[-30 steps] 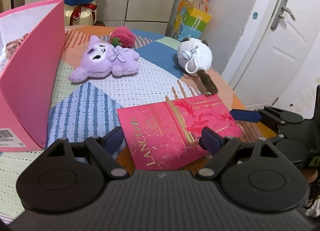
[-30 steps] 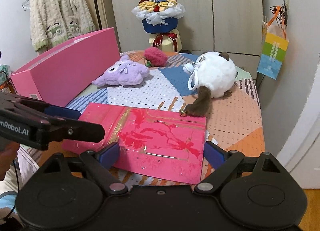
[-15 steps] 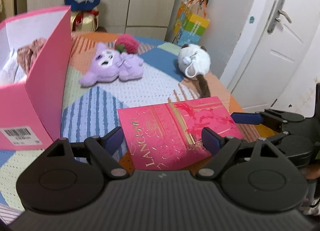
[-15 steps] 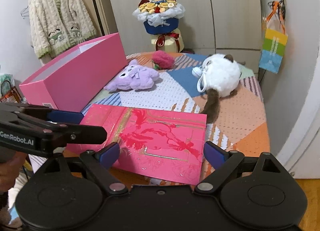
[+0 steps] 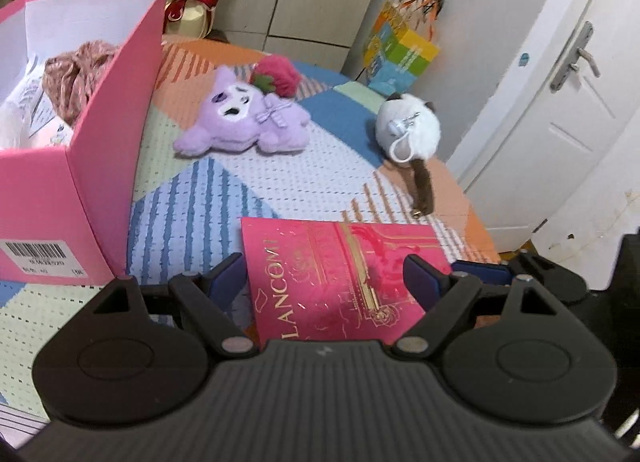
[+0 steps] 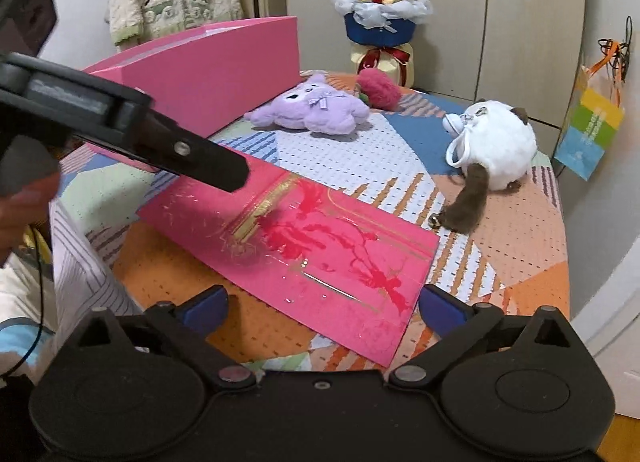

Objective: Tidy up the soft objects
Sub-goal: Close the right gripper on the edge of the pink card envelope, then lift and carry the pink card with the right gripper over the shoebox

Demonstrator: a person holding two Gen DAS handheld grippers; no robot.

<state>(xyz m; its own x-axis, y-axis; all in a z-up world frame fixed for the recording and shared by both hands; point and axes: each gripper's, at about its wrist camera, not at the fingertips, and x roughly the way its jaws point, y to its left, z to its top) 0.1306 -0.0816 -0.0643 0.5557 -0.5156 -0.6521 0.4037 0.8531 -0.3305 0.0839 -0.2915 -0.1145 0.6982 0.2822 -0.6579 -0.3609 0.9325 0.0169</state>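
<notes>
Left gripper [image 5: 324, 278]: fingers spread wide, nothing between them, hovering over the near end of the flat pink bag.
Right gripper [image 6: 322, 304]: also spread apart and empty, poised above the near edge of that same bag.
Pink box [image 5: 108, 165]: open top, standing on the left side of the table; a barcode label shows on its near wall.
Inside the box: a crumpled brownish-pink fabric [image 5: 78, 77] lies against the right wall, with white material and paper tags beside it; what lies deeper I cannot tell.
Flat pink bag [image 6: 304, 246]: lying flat on the tablecloth [image 5: 280, 177], gold lettering up, its mouth not visible.
Purple plush [image 5: 248, 121]: on its back out on the cloth, near the box but apart from it.
Red pompom [image 5: 278, 75]: touching the purple plush's far side.
White plush [image 6: 496, 141]: round, brown tail trailing toward the bag, over on the right side of the table, well apart from the box.
Paper gift bag [image 5: 400, 57]: multicoloured, hanging by the wall beyond the table.
Bouquet [image 6: 380, 9]: standing behind the table.
</notes>
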